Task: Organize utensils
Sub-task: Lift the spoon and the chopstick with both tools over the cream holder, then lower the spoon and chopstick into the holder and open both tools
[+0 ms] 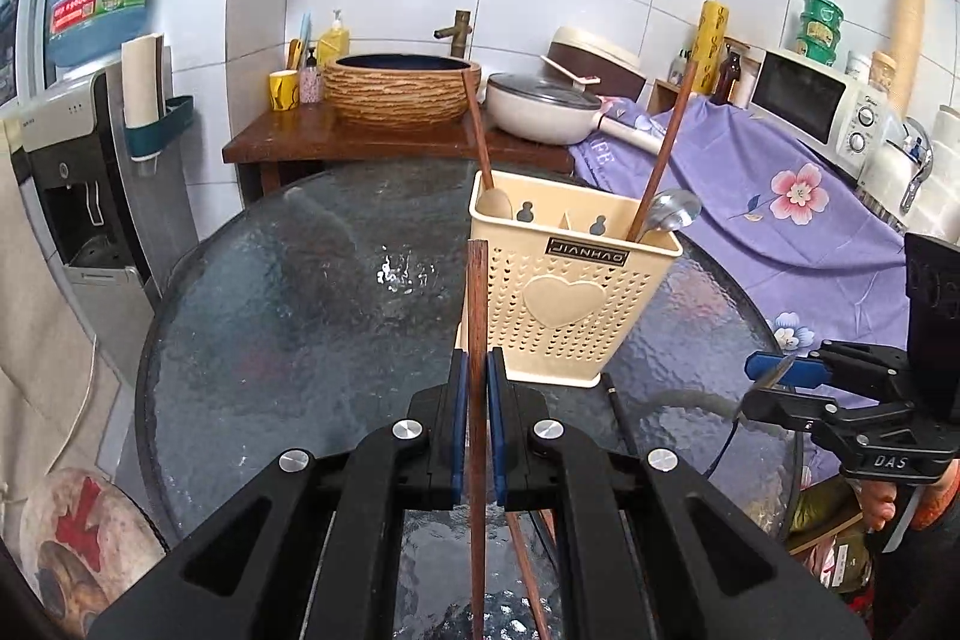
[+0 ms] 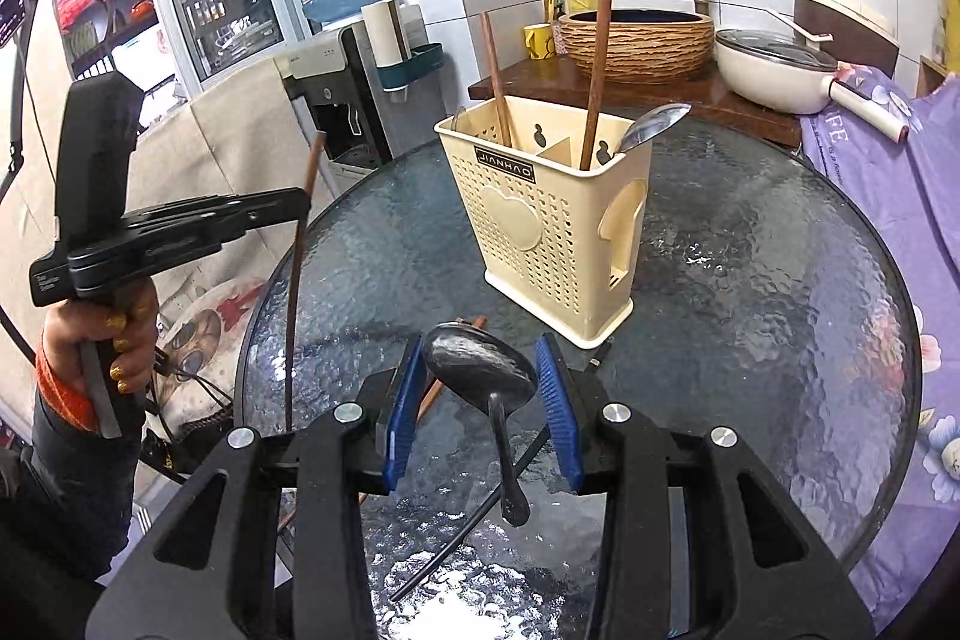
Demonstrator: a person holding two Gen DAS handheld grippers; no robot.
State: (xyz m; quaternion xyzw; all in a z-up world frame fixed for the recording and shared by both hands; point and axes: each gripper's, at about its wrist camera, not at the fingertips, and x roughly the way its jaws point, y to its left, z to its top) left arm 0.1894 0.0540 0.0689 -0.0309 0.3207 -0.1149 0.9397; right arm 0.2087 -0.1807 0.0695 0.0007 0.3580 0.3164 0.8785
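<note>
The left gripper [image 1: 478, 370] pinches a wooden chopstick [image 1: 477, 304] upright, and the right gripper [image 2: 483, 370] clamps a metal spoon [image 2: 480, 364] by its bowl, both just before the cream utensil holder [image 2: 540, 220], seemingly ready for dropping in.

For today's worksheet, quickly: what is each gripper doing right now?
Left gripper: shut on a brown chopstick.
Right gripper: closed on the bowl of a metal spoon.

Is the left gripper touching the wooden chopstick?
Touching. The left wrist view shows the left gripper with both blue pads pressed against the wooden chopstick.
</note>
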